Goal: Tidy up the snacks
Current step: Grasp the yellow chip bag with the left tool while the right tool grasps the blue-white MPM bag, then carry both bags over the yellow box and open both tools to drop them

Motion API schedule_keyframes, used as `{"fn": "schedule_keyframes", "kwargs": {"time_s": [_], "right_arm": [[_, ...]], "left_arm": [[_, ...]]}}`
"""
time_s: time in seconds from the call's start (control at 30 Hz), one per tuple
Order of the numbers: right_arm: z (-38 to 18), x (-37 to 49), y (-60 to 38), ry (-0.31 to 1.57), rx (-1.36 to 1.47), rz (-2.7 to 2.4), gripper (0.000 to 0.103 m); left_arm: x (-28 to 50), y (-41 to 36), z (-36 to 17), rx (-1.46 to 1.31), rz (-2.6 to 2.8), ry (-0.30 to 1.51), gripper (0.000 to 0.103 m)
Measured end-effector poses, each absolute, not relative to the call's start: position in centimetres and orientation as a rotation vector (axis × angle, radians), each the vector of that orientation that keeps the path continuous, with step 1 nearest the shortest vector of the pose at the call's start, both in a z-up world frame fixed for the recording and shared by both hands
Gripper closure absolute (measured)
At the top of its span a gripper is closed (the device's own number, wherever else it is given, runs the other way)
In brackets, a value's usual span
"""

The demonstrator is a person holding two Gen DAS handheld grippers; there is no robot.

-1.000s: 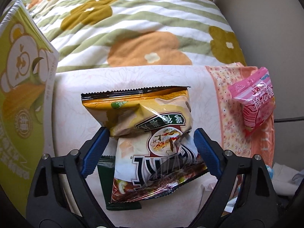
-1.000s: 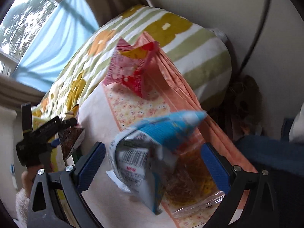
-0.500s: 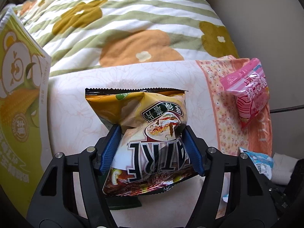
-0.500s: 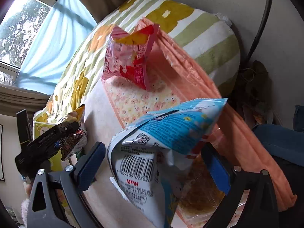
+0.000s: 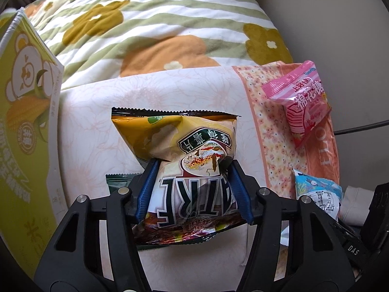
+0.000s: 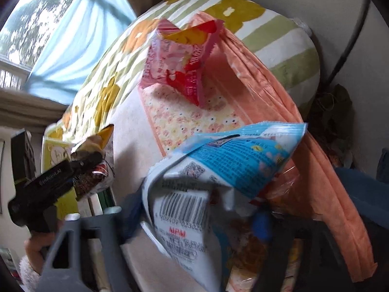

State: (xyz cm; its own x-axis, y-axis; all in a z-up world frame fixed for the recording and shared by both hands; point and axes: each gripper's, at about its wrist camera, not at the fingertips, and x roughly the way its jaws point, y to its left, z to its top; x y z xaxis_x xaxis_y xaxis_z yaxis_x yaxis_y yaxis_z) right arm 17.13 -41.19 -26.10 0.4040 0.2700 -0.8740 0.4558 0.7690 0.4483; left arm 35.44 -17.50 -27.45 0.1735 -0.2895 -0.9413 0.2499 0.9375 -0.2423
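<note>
My left gripper (image 5: 193,189) is shut on a yellow and brown chip bag (image 5: 192,150), squeezing its middle above the white pillow (image 5: 97,126). A dark green packet (image 5: 119,182) lies under it. My right gripper (image 6: 194,219) is shut on a blue and white snack bag (image 6: 218,170), its fingers blurred. A pink marshmallow bag (image 5: 304,102) stands on the orange flowered cloth (image 5: 272,126); it also shows in the right wrist view (image 6: 184,68). The left gripper with the chip bag shows at the left of the right wrist view (image 6: 60,177).
A green and yellow bear-print box (image 5: 24,121) stands at the left. A striped flower quilt (image 5: 150,29) lies behind the pillow. A beige wall (image 5: 340,24) and a black cable (image 5: 359,129) are at the right. A window with a blue curtain (image 6: 68,48) is far left.
My left gripper closed on the chip bag and lifted it slightly. My right gripper closed on the blue snack bag and moved nearer the pillow.
</note>
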Motion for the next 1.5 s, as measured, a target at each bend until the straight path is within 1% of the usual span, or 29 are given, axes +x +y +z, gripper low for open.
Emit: {"fn": "schedule_keyframes", "kwargs": {"time_s": [0.1,0.23,0.37,0.57,0.8,1.0,1.2,1.37,1.5], "right_arm": [[-25.6,16.9,-41.1,1.167,0.705,-0.115,0.041],[-24.3,16.4,-40.9,1.139,0.679,-0.097,0.041],[-21.9,15.9,-40.9,1.097,0.619,-0.072,0.041],[-17.4,16.3,-40.1,1.021,0.494,0.003,0.041],[-11.7,18.0,-37.6,0.916,0.331,0.137,0.041],[-8.4,20.1,-33.3,0.864,0.278,0.283,0.041],[-6.8,22.5,-27.0,0.838,0.236,0.390,0.041],[-6.6,25.6,-20.8,0.836,0.228,0.433,0.041],[-7.4,28.3,-15.9,0.856,0.221,0.448,0.041]], "left_arm": [[34.9,-17.5,-26.5,-0.029,-0.385,1.319,0.049],[33.9,-17.4,-24.5,-0.038,-0.387,1.280,0.049],[32.8,-17.1,-22.0,-0.051,-0.384,1.228,0.049],[30.9,-15.9,-16.7,-0.092,-0.363,1.121,0.049],[29.3,-13.0,-10.6,-0.146,-0.314,1.017,0.049],[28.9,-7.5,-6.2,-0.187,-0.241,0.931,0.049],[30.1,0.2,-5.0,-0.223,-0.165,0.900,0.049],[32.3,6.8,-6.3,-0.234,-0.123,0.924,0.049],[35.1,11.6,-8.4,-0.228,-0.100,0.969,0.049]]}}
